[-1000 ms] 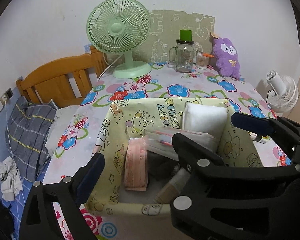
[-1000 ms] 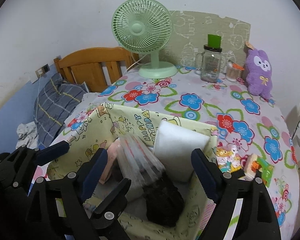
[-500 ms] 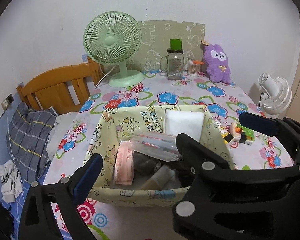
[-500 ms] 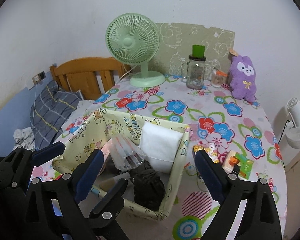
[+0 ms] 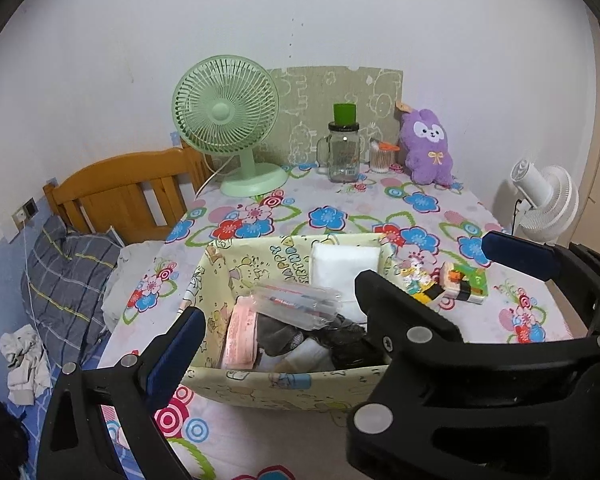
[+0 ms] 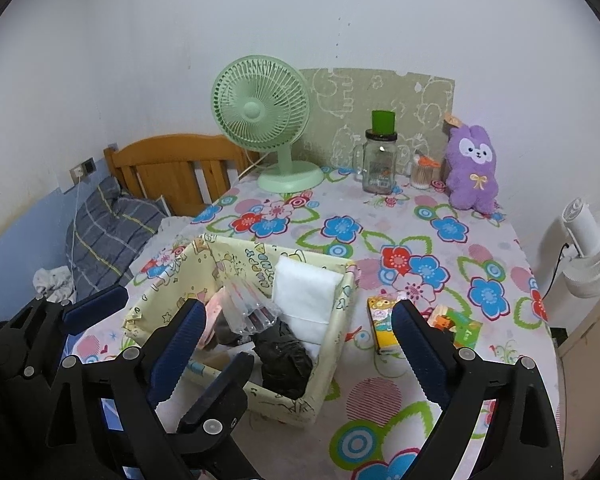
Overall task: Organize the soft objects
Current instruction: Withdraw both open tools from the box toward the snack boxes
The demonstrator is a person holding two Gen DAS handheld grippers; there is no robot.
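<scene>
A pale yellow cartoon-print fabric basket (image 5: 284, 384) (image 6: 332, 344) stands on the flowered table. Inside it are a white foam block (image 5: 344, 264) (image 6: 304, 296), a clear plastic pack (image 5: 296, 304) (image 6: 248, 308), a pink packet (image 5: 240, 332) and a black soft lump (image 6: 284, 356). My left gripper (image 5: 340, 296) is open and empty, above and behind the basket. My right gripper (image 6: 296, 336) is open and empty, over the basket's near right side. A purple plush bunny (image 5: 428, 148) (image 6: 474, 168) sits at the table's back right.
A green desk fan (image 5: 228, 120) (image 6: 264, 120), a glass jar with green lid (image 5: 342, 148) (image 6: 378, 160) and a small cup (image 6: 422, 170) stand at the back. Small colourful boxes (image 5: 448, 280) (image 6: 384, 320) lie right of the basket. A white fan (image 6: 588, 248) stands off the right edge; a bed lies left.
Both grippers have pulled back and risen away from the basket, so it looks smaller and more of the table shows. Both stay open and empty. The basket's contents have not moved.
</scene>
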